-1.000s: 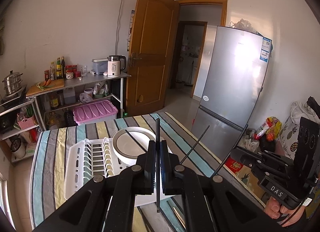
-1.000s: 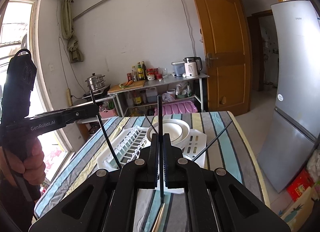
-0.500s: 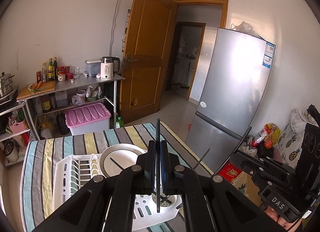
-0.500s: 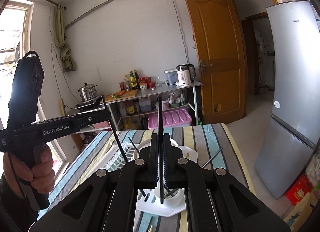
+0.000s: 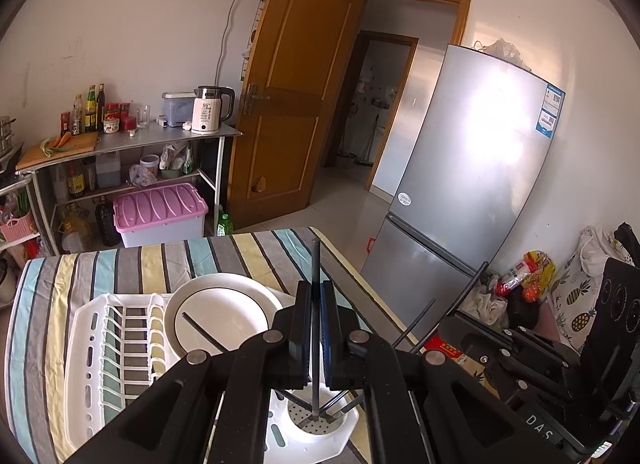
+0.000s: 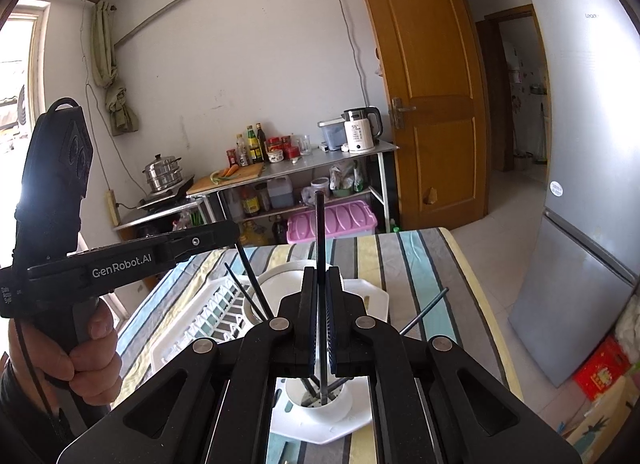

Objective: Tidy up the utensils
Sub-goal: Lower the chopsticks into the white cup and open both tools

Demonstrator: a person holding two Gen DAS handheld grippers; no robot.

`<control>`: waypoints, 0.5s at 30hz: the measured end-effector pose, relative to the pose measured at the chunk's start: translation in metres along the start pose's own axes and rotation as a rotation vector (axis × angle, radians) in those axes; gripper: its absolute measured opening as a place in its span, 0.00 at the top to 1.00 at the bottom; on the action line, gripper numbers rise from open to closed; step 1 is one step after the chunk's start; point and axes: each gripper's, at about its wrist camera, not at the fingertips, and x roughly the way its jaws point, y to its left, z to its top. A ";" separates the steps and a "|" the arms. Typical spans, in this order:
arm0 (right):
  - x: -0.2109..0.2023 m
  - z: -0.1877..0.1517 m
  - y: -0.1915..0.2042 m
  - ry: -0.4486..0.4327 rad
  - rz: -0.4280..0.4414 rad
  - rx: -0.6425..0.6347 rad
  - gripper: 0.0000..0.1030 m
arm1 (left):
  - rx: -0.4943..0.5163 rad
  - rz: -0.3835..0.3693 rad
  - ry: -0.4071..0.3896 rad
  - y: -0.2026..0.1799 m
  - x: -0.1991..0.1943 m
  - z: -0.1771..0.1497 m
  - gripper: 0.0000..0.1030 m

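My left gripper (image 5: 315, 300) is shut on a black chopstick (image 5: 315, 264) held upright, its lower tip inside the white utensil cup (image 5: 320, 424) of the dish rack (image 5: 92, 364). My right gripper (image 6: 319, 284) is shut on another black chopstick (image 6: 319, 224), also upright with its tip in the same cup (image 6: 320, 400). Several more black chopsticks (image 6: 424, 312) lean in the cup. The left gripper's body shows in the right wrist view (image 6: 120, 264).
A white plate (image 5: 220, 312) stands in the rack on a striped tablecloth (image 5: 52, 304). A grey fridge (image 5: 472, 168) stands right of the table, a metal shelf (image 5: 132, 144) with kettle and bottles behind, and a brown door (image 5: 296, 84).
Both grippers have moved forward over the rack and lowered; each chopstick's tip now sits inside the utensil cup. Both grippers stay shut.
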 end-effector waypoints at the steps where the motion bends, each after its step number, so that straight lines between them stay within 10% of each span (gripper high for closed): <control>1: 0.003 -0.003 -0.002 0.008 -0.001 0.005 0.96 | -0.005 -0.002 0.008 0.001 0.004 -0.003 0.96; 15: 0.025 -0.021 -0.026 0.069 -0.034 0.064 0.96 | -0.045 0.044 0.059 0.034 0.031 -0.025 0.96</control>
